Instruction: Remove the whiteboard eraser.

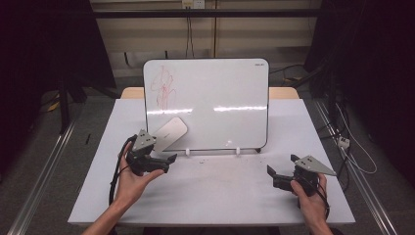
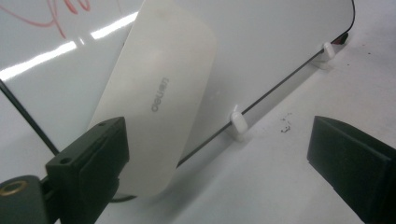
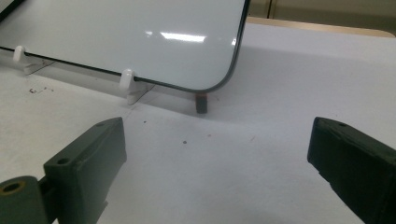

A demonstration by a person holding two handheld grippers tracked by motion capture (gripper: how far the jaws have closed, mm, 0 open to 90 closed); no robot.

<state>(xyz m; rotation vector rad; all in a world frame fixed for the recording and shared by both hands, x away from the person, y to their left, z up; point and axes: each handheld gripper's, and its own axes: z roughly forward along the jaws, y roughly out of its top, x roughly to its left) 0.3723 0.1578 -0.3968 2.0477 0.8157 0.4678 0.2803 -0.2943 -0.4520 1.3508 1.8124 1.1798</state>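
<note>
left hand-held gripper (image 1: 164,159) wide, empty | eraser (image 2: 156,100) leaning on whiteboard (image 1: 215,98) | right hand-held gripper (image 1: 281,169) wide, empty

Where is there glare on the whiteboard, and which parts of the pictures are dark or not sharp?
High view: a bright glare band crosses the whiteboard, and the room's sides are very dark. Left gripper view: glare streaks beside the white eraser; the near jaws look soft. Right gripper view: a small glare patch near the board's top, with a soft shadow beneath it.
</note>
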